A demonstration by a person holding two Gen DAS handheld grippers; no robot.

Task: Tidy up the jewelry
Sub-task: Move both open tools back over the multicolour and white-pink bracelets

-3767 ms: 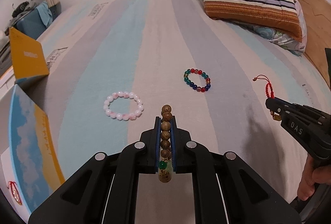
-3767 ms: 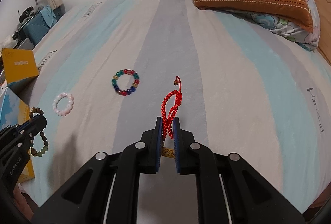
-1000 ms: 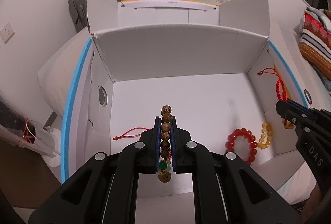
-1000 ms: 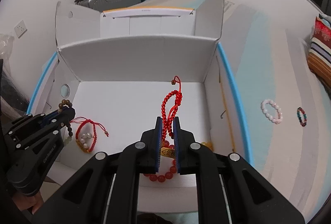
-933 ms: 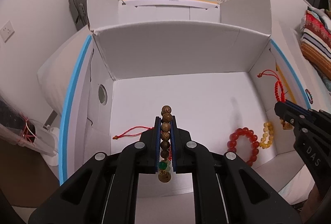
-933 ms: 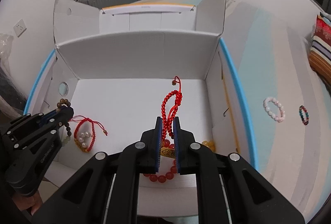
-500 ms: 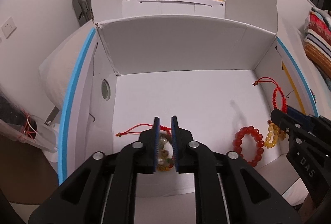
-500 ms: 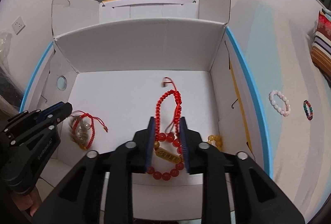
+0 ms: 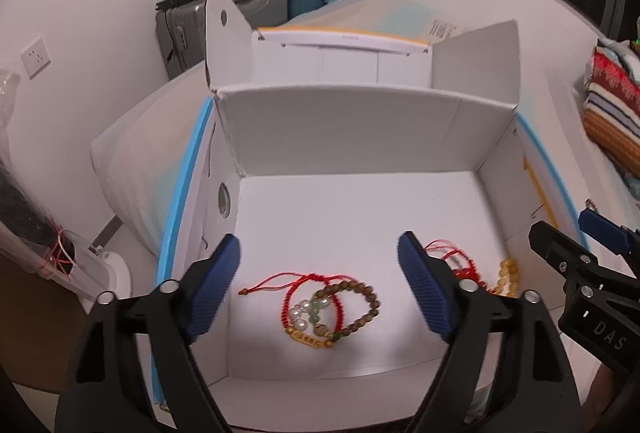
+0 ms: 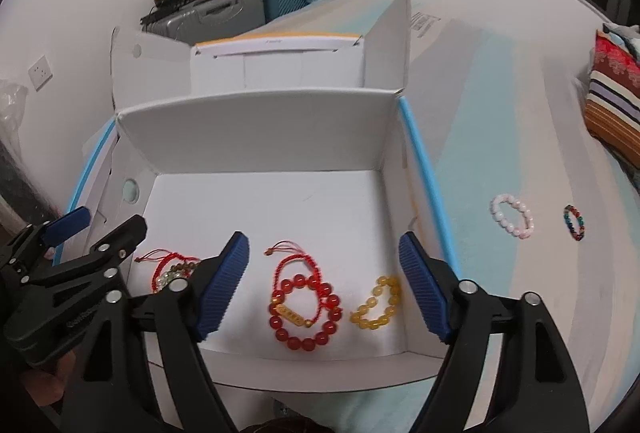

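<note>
The white box (image 10: pixel 256 137) is set on a striped bedspread (image 10: pixel 500 137). Both the left gripper (image 9: pixel 320 285) and right gripper (image 10: pixel 322 277) are spread wide, empty. The wooden bracelet (image 9: pixel 360 303) and red cord bracelet (image 10: pixel 298 265) lie on the box floor, well inside its walls.

Inside the white cardboard box (image 10: pixel 256 137), on its floor: wooden bead bracelet (image 9: pixel 358 303) with one green bead, lying flat at near left, overlapping a red cord bracelet (image 9: pixel 298 307) strung with pale pearly beads and a gold bar. Toward the middle — red knotted cord bracelet (image 10: pixel 296 265) draped over a ring of large red beads (image 10: pixel 306 315), gold plate across it. Just right of that, yellow bead bracelet (image 10: pixel 378 303), curled loosely. Out on the striped bed (image 10: pixel 500 137), well right of the box — pink bead bracelet (image 10: pixel 512 221) and, beside it, a multicolour bead bracelet (image 10: pixel 574 223), both flat.
</note>
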